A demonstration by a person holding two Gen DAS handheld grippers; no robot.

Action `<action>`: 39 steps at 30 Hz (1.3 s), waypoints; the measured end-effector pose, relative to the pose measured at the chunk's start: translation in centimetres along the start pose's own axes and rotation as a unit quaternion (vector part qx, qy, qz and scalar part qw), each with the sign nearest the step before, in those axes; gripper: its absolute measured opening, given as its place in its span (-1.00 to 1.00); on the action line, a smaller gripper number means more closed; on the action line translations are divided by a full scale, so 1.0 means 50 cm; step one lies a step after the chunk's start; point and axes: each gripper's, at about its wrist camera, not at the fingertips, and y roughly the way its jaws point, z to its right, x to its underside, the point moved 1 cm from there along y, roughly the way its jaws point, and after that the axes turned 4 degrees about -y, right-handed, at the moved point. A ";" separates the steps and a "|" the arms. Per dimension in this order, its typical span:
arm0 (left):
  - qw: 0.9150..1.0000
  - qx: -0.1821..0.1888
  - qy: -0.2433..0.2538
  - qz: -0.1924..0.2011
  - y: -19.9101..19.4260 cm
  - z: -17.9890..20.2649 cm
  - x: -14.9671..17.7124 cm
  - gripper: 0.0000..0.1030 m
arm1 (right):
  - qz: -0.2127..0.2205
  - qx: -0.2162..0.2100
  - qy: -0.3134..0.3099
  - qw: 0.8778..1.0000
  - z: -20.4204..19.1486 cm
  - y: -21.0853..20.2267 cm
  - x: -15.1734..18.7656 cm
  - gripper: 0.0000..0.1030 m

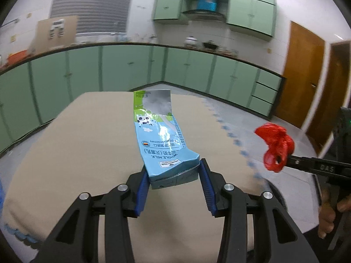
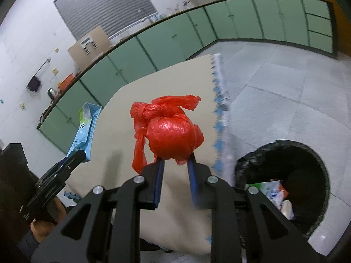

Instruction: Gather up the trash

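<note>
My left gripper (image 1: pixel 174 172) is shut on a flattened blue milk carton (image 1: pixel 159 135) and holds it above the beige-covered table (image 1: pixel 76 153). The carton also shows at the left of the right wrist view (image 2: pixel 84 127). My right gripper (image 2: pixel 174 164) is shut on a knotted red plastic bag (image 2: pixel 169 131), held above the table's right side. The red bag also shows at the right of the left wrist view (image 1: pixel 275 148). A black-lined trash bin (image 2: pixel 307 160) stands on the floor to the right of the table, with cartons and wrappers inside.
Green cabinets (image 1: pixel 131 68) run along the far walls with a cluttered counter on top. A brown door (image 1: pixel 302 74) is at the right. The tiled floor (image 2: pixel 274 83) lies between the table and the cabinets. The tablecloth's blue scalloped edge (image 2: pixel 217 109) hangs beside the bin.
</note>
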 end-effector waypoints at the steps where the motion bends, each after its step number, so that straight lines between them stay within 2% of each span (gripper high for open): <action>1: 1.000 0.015 0.009 -0.003 0.008 0.028 -0.002 -0.17 | 0.004 0.008 0.007 1.000 0.018 -0.015 0.002 -0.61; 6: 0.995 0.082 0.053 -0.024 0.058 0.167 -0.011 -0.17 | 0.016 0.051 0.037 0.998 0.119 -0.074 0.024 -0.61; 10: 0.985 0.133 0.097 -0.054 0.108 0.289 0.003 -0.17 | 0.015 0.085 0.068 0.994 0.205 -0.104 0.056 -0.62; 15: 0.970 0.169 0.140 -0.106 0.169 0.408 0.045 -0.17 | 0.004 0.119 0.104 0.987 0.293 -0.112 0.102 -0.62; 18: 0.959 0.182 0.158 -0.151 0.217 0.457 0.073 -0.17 | -0.017 0.131 0.129 0.983 0.339 -0.095 0.126 -0.62; 21: 0.949 0.177 0.177 -0.190 0.259 0.491 0.104 -0.16 | -0.049 0.143 0.141 0.978 0.370 -0.063 0.144 -0.52; 24: 0.932 0.160 0.197 -0.258 0.324 0.519 0.133 -0.14 | -0.079 0.156 0.163 0.971 0.414 -0.037 0.166 -0.33; 25: 0.924 0.156 0.203 -0.284 0.346 0.524 0.144 -0.13 | -0.083 0.160 0.175 0.968 0.428 -0.035 0.174 -0.30; 26: 0.922 0.149 0.205 -0.292 0.361 0.525 0.148 -0.13 | -0.084 0.159 0.182 0.967 0.439 -0.037 0.176 -0.30; 30: 0.925 0.141 0.198 -0.292 0.382 0.518 0.154 -0.09 | -0.071 0.162 0.183 0.967 0.441 -0.045 0.171 -0.24; 34: 0.936 0.133 0.176 -0.275 0.376 0.499 0.145 -0.06 | -0.062 0.166 0.193 0.965 0.444 -0.058 0.168 -0.20; 36: 0.940 0.135 0.171 -0.263 0.350 0.498 0.154 0.07 | -0.058 0.169 0.192 0.965 0.437 -0.062 0.168 -0.12; 39: 0.948 0.125 0.170 -0.239 0.327 0.482 0.148 0.15 | -0.061 0.171 0.184 0.966 0.420 -0.065 0.166 -0.09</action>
